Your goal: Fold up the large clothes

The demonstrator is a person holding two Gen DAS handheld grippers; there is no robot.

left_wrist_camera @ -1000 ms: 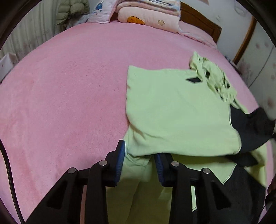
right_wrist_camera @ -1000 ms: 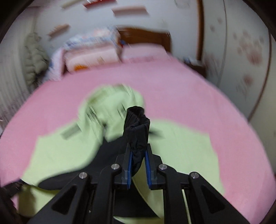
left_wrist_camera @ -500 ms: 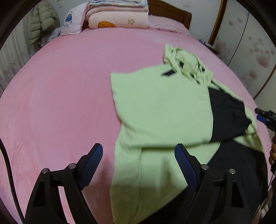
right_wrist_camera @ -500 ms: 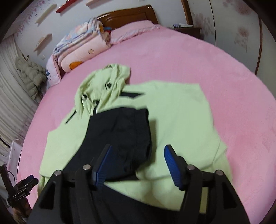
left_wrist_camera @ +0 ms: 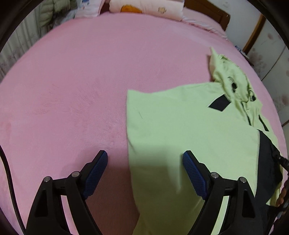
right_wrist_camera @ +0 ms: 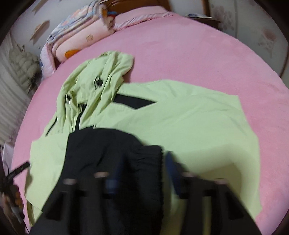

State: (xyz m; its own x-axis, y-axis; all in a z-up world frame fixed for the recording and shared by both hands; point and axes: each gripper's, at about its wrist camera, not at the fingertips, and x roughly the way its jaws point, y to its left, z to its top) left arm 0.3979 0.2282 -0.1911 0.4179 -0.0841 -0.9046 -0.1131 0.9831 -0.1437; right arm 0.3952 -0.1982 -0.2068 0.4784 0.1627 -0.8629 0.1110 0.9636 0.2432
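Note:
A light green hooded jacket (left_wrist_camera: 180, 126) lies flat on the pink bed, with its hood (left_wrist_camera: 229, 76) toward the headboard. A black sleeve (right_wrist_camera: 108, 144) is folded across its body (right_wrist_camera: 189, 117). My left gripper (left_wrist_camera: 144, 162) hovers over the jacket's left edge. Its jaws are wide and closing, the edge lies between them, and the pads are clear of the cloth. My right gripper (right_wrist_camera: 142, 173) is blurred and low over the black sleeve's end. Its jaws are closing with the sleeve between them, and a sliver of green shows beside one pad.
The pink bed cover (left_wrist_camera: 72, 90) stretches wide to the left of the jacket. Folded quilts (right_wrist_camera: 81, 39) are stacked at the wooden headboard, and a puffy coat (left_wrist_camera: 52, 12) hangs at the far left. Wardrobe doors (left_wrist_camera: 271, 54) stand along the right side.
Both grippers let go. The left one opened off the green edge and slid left. The right one dropped the black sleeve across the jacket, opened, then sank toward it with narrowing jaws.

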